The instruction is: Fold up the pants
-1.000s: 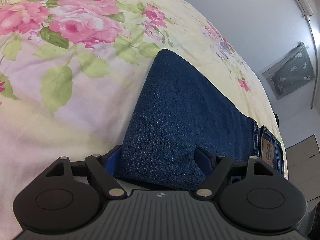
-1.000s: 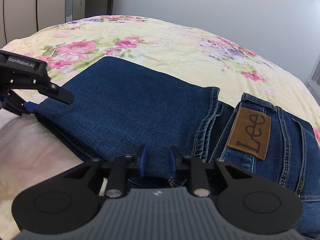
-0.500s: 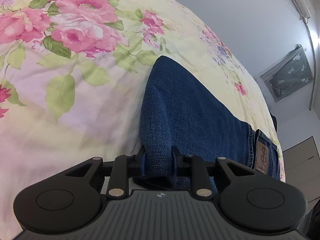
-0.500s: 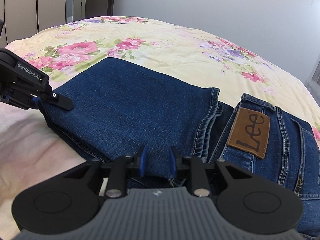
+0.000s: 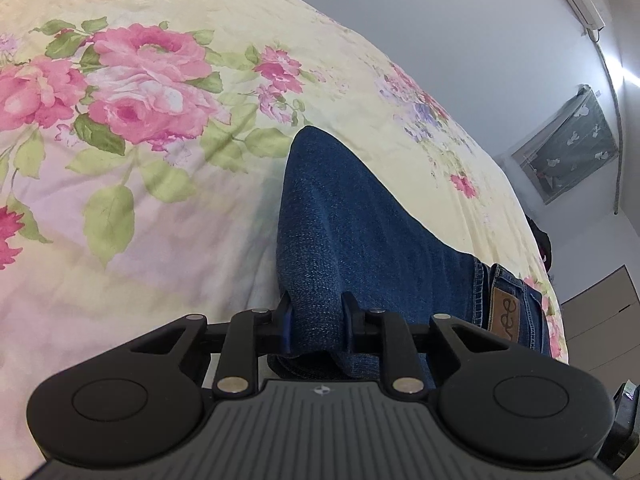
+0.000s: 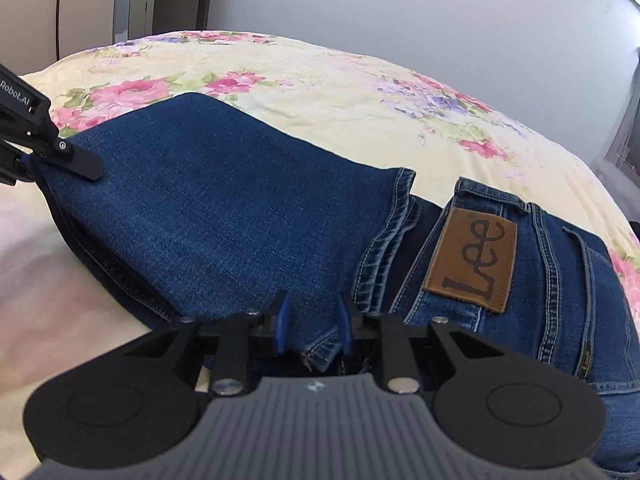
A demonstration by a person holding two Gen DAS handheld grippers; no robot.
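Dark blue jeans [image 6: 224, 216] lie folded on the bed, legs doubled over toward the waistband with its brown Lee patch [image 6: 472, 256]. My left gripper [image 5: 316, 320] is shut on the folded edge of the jeans [image 5: 360, 220] and lifts it off the bed. It shows at the left edge of the right wrist view [image 6: 48, 148]. My right gripper [image 6: 312, 320] is shut on the hem end of the jeans near the waistband.
A pale yellow bedspread [image 5: 160, 120] with pink roses covers the bed. A grey wall [image 6: 400, 20] stands behind it. A cabinet and door [image 6: 140, 0] are at the far left. A covered window [image 5: 568, 148] is at the right.
My left gripper closed on the folded edge of the jeans and raised it, pulling the fabric into a ridge. My right gripper stayed shut on the hem end.
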